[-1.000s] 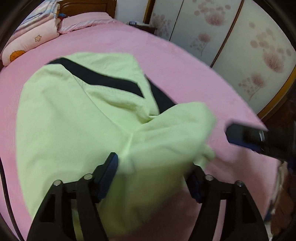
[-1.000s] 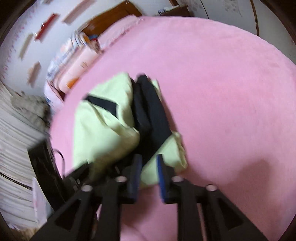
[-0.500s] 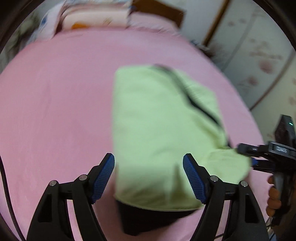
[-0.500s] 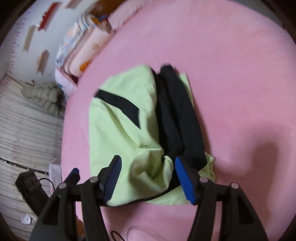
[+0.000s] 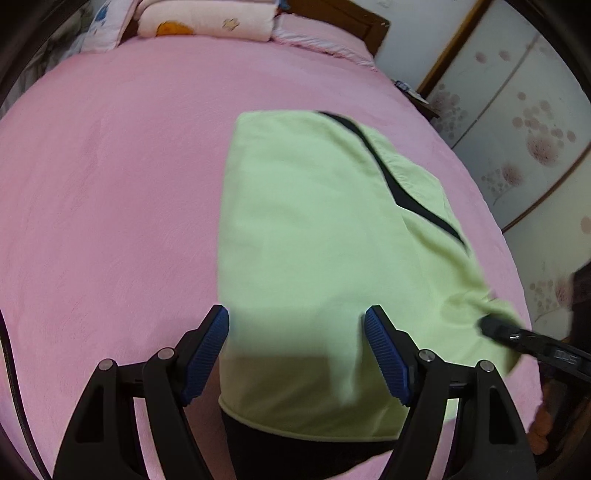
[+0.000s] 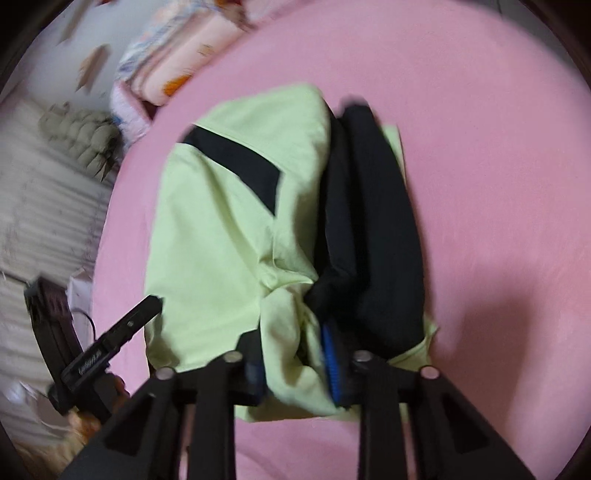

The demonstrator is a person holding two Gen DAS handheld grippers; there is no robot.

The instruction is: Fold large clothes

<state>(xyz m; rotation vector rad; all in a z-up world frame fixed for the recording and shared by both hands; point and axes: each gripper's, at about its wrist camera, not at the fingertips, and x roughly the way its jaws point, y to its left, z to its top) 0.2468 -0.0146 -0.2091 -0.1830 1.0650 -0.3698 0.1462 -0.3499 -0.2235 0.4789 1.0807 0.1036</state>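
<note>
A light green garment (image 5: 314, 236) with black panels lies partly folded, soft and creased, on the pink, slightly fuzzy bed cover (image 5: 110, 221). The left claw (image 5: 297, 350) hangs spread just above the garment's near hem, nothing between its ribbed blue pads (image 5: 207, 354). The right claw (image 6: 295, 362) is closing, a bunched fold of green cloth between its pads, with a black sleeve (image 6: 369, 236) running away ahead of it. Far beyond both claws, stacked pastel quilts (image 5: 207, 22) sit at the bed's head; floral sliding doors (image 5: 517, 129) stand off to the right of the left claw.
</note>
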